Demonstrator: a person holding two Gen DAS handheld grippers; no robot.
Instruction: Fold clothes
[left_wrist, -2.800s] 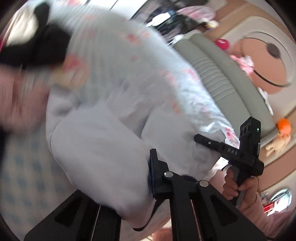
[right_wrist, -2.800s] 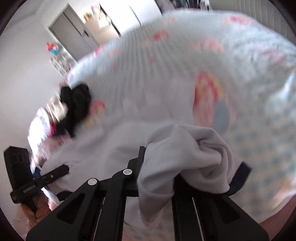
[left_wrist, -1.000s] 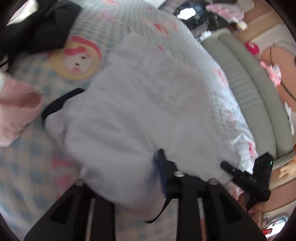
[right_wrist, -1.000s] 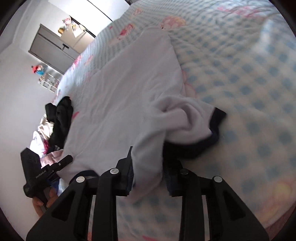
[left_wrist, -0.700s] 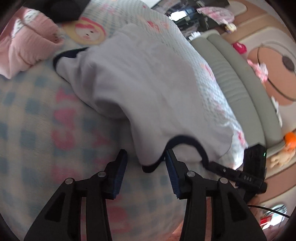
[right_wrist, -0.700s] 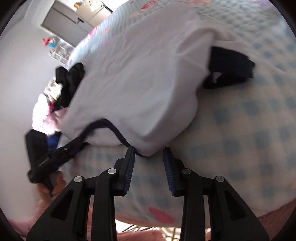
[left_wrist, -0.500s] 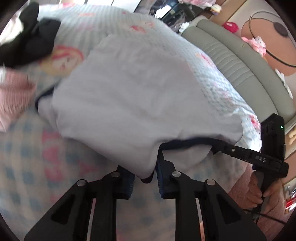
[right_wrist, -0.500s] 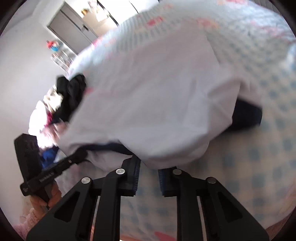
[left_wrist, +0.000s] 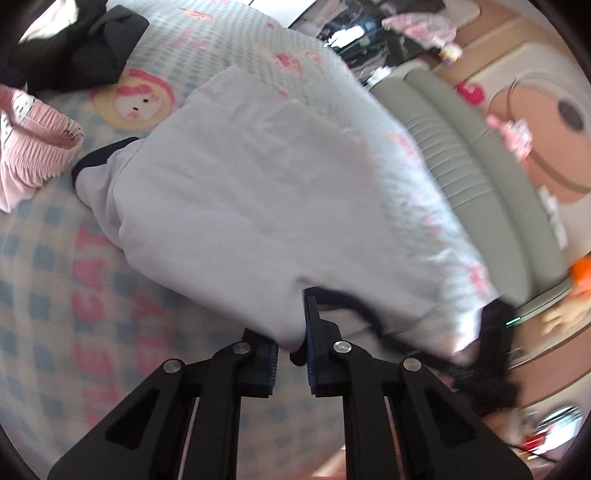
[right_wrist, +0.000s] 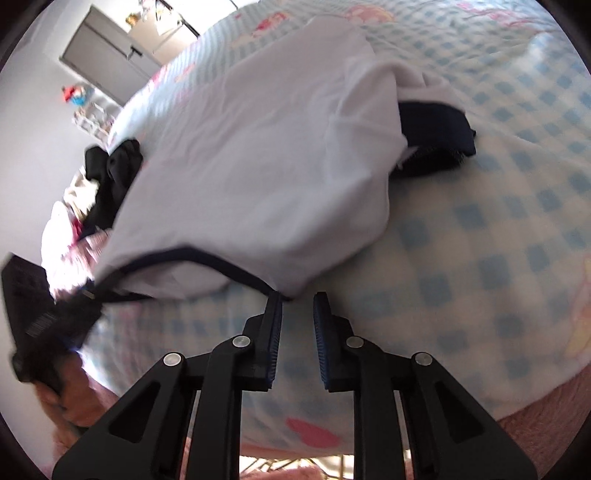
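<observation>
The left gripper (left_wrist: 291, 354) pinches the near edge of the white shirt (left_wrist: 258, 192) beside its dark collar, the shirt lying spread on the checked bed (left_wrist: 55, 314).

The right gripper (right_wrist: 297, 314) stands slightly parted, holding nothing, just short of the collar. The shirt (right_wrist: 258, 158) lies flat, one sleeve (right_wrist: 432, 136) bunched, so folding looks unfinished.

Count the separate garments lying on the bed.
3 clearly: the white shirt spread mid-bed, a pink garment at the left edge, and a black garment beyond it. More may be hidden in that pile.
</observation>
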